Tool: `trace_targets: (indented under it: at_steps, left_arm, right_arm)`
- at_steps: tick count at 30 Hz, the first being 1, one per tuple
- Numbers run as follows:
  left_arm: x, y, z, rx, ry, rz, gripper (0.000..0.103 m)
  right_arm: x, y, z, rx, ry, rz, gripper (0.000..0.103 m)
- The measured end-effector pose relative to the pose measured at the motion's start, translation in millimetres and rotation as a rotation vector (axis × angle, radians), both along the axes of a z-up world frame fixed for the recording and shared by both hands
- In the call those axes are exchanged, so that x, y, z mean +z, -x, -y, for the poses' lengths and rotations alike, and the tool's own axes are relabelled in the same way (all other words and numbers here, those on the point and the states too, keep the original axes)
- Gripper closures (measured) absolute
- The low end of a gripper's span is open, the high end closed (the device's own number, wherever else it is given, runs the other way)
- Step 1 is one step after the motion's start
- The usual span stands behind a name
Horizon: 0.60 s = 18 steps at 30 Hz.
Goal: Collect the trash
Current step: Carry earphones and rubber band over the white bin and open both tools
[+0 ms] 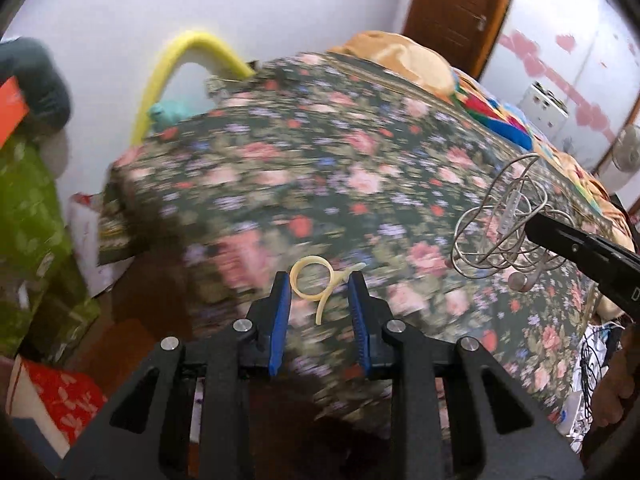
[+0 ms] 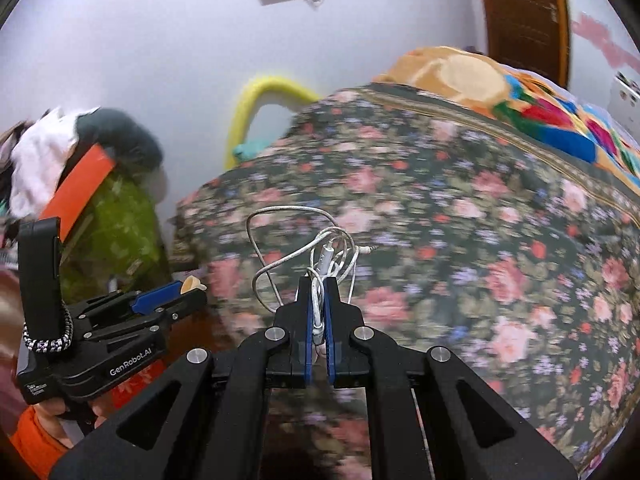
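Hovering over the floral bed (image 1: 304, 168), our left tongs (image 1: 319, 280) pinch a curled ring (image 1: 313, 280), tail down; right tongs (image 2: 319, 280) clamp the earphones (image 2: 316, 256).

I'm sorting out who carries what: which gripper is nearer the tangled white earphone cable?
Right. The right gripper is shut on the earphone cable, the tangle hanging from its fingers. The left gripper is off to its side, with a pale plastic ring between its fingers.

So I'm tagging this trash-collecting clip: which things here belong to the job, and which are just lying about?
Part of the job:
- tangled earphone cable, clamped in the right gripper
- pale rubber ring, between the left gripper fingers

Just lying about:
- floral bedspread
- yellow foam tube
- green bag
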<state>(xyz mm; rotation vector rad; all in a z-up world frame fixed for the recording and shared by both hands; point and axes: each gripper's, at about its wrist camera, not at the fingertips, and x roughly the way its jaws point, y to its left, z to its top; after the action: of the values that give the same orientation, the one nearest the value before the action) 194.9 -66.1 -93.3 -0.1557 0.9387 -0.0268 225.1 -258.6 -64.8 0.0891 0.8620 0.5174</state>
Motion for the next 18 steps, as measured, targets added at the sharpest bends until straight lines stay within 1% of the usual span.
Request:
trace_targets:
  at_steps: [5,8,10,15,18]
  left_arm:
    - [4.4,37.7,-55.4,0.092,-0.006,0.0,0.075]
    - [4.4,59.0,-87.4,0.139,0.006,-0.006,0.075]
    - [3.2,73.9,-106.7,0.169,0.0,-0.01,0.075]
    - [-10.9,103.3,-148.4,0.228,-0.008,-0.053,0.075]
    - [-23.2,114.7,-164.7,0.249,-0.005,-0.086,0.075]
  right_arm:
    - [8.3,23.4,-57.8,0.102,0.007,0.016,0.098]
    - [6.0,38.4,-95.6,0.167,0.017,0.008,0.098]
    - [2.2,44.4,-113.5,0.202,0.023,0.0,0.098]
    - [-17.2,62.5,-168.7,0.299,0.054,-0.042,0.098]
    - [-38.7,68.9,-196.3,0.346,0.075,-0.102,0.098]
